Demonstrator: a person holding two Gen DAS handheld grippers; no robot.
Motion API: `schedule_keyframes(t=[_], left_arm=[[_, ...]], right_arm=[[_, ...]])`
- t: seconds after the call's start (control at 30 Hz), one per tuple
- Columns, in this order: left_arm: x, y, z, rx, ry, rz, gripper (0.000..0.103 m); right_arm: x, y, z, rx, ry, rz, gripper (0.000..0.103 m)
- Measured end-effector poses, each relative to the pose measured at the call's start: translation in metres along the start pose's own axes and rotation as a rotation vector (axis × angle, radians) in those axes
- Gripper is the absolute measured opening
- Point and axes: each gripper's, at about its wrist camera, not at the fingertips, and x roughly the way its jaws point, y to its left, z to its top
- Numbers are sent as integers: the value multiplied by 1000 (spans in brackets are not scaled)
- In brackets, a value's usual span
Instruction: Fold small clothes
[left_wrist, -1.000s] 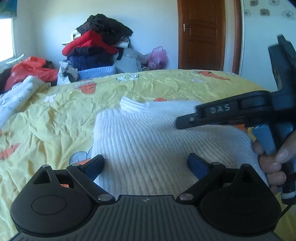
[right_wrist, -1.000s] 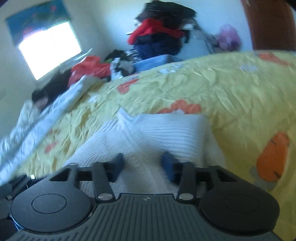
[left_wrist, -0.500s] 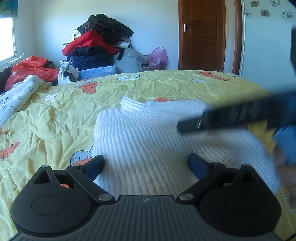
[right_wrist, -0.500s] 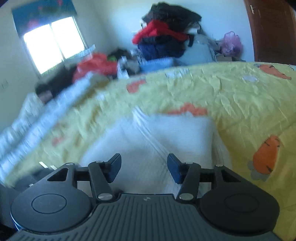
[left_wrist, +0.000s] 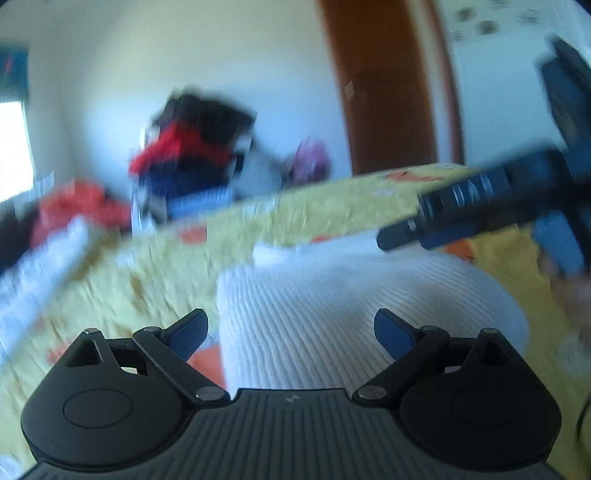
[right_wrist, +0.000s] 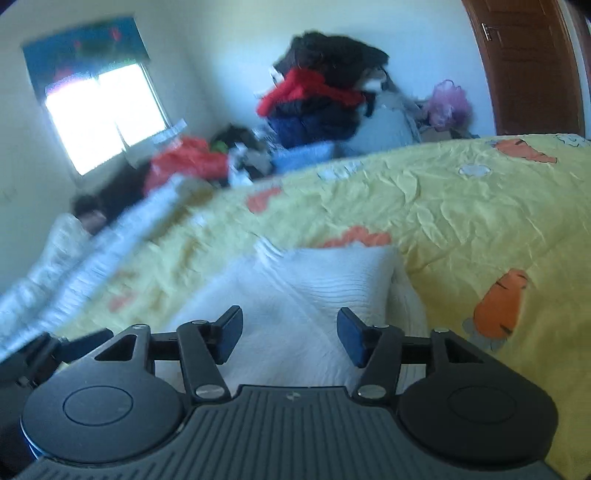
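Observation:
A folded white ribbed sweater (left_wrist: 332, 302) lies on the yellow bedspread (left_wrist: 332, 210), its collar toward the far side. My left gripper (left_wrist: 291, 330) hovers over its near edge, open wide, nothing between the blue pads. In the right wrist view the same sweater (right_wrist: 317, 288) lies under my right gripper (right_wrist: 290, 332), whose jaws are opening and hold nothing. That right gripper crosses the left wrist view at the upper right, with a hand blurred beneath it. A corner of the left gripper shows at the lower left of the right wrist view.
A heap of red, black and blue clothes (right_wrist: 321, 96) is piled against the far wall. A white quilt (right_wrist: 74, 266) and a red garment (right_wrist: 184, 162) lie along the bed's left side. A brown door (right_wrist: 532, 62) stands at the right, a bright window (right_wrist: 103, 114) at the left.
The right gripper's jaws have spread and drawn back off the sweater. Both grippers have lifted, and the left view has rolled and blurred; the sweater stays put.

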Motion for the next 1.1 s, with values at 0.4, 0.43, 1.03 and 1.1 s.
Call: schedule_keyframes(t=[0.4, 0.43, 1.03, 1.1], left_arm=[[16, -51, -37, 215, 78, -119, 103], [11, -47, -35, 202, 69, -128, 103], [-76, 122, -22, 197, -47, 346, 103], [-79, 165, -14, 283, -19, 477, 103]], right_arm=[[-6, -23, -33, 20, 106, 96, 38], [-9, -17, -32, -8, 108, 84, 39], [-99, 9, -41, -92, 47, -73, 80], [-133, 0, -38, -191, 19, -173, 80]])
